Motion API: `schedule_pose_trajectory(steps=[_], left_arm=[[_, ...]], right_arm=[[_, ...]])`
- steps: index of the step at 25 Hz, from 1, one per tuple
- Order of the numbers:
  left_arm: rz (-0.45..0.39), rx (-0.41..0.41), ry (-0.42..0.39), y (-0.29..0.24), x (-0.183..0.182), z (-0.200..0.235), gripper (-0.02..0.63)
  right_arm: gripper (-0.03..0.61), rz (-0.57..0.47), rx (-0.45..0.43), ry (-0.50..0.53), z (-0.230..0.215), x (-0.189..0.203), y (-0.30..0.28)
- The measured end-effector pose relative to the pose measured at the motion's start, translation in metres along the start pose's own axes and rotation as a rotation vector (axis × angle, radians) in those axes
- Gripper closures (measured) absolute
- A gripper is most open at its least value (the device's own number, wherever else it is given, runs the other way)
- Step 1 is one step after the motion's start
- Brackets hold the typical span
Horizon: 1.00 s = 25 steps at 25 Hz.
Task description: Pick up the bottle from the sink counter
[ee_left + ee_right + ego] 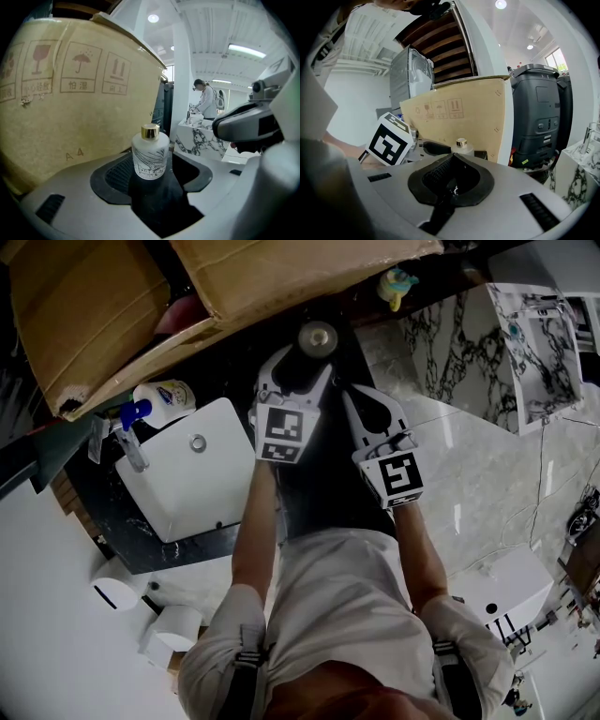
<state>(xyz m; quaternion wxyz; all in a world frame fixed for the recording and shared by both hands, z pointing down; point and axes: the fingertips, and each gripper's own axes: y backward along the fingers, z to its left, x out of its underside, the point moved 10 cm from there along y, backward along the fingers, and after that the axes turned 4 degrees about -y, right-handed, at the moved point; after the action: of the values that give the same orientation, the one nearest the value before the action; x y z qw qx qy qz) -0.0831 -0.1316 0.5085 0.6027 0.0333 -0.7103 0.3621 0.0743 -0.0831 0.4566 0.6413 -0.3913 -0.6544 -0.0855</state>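
In the head view a white sink basin (187,493) sits sunk in the dark counter (141,545), at about 9 o'clock from the left gripper (154,180). A faucet (131,448) and a blue-topped pump bottle (159,401) stand at the basin's 10 o'clock corner.

The left gripper's jaws are spread. The bottle (150,152), frosted white with a gold cap, stands upright on the counter in the gap between the two dark pads (115,176), out at their far ends. In the left gripper view a thin dark gap shows on each side, so the pads are not pressing on it. From the marker cube (281,434) on that gripper, the bottle lies at about 1 o'clock in the head view, just beyond the fingertips. A big cardboard box (70,108) rises right behind the bottle, at 10 o'clock.

The left forearm (253,531) reaches straight up the head view from the person's white shirt (342,596), toward 12 o'clock, with the gripper tipped somewhat downward toward the counter.

The right gripper (451,168) is beside the left one, at its 3 o'clock and a little nearer the body. Its jaws are pressed together with nothing between them. In its own view only the bottle's gold cap peeps over the jaw tips at 12 o'clock, clearly apart from them. The right forearm (417,549) runs up alongside the left, leaning toward 11 o'clock.
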Motion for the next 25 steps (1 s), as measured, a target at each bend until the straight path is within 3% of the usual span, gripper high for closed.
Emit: schedule_pose_trajectory(steps=[25], left_arm=[[0.008,0.057,0.006,-0.041,-0.004,0.007,0.305]], right_arm=[[0.581,0.028,-0.002,-0.015,-0.01,0.008,-0.008]])
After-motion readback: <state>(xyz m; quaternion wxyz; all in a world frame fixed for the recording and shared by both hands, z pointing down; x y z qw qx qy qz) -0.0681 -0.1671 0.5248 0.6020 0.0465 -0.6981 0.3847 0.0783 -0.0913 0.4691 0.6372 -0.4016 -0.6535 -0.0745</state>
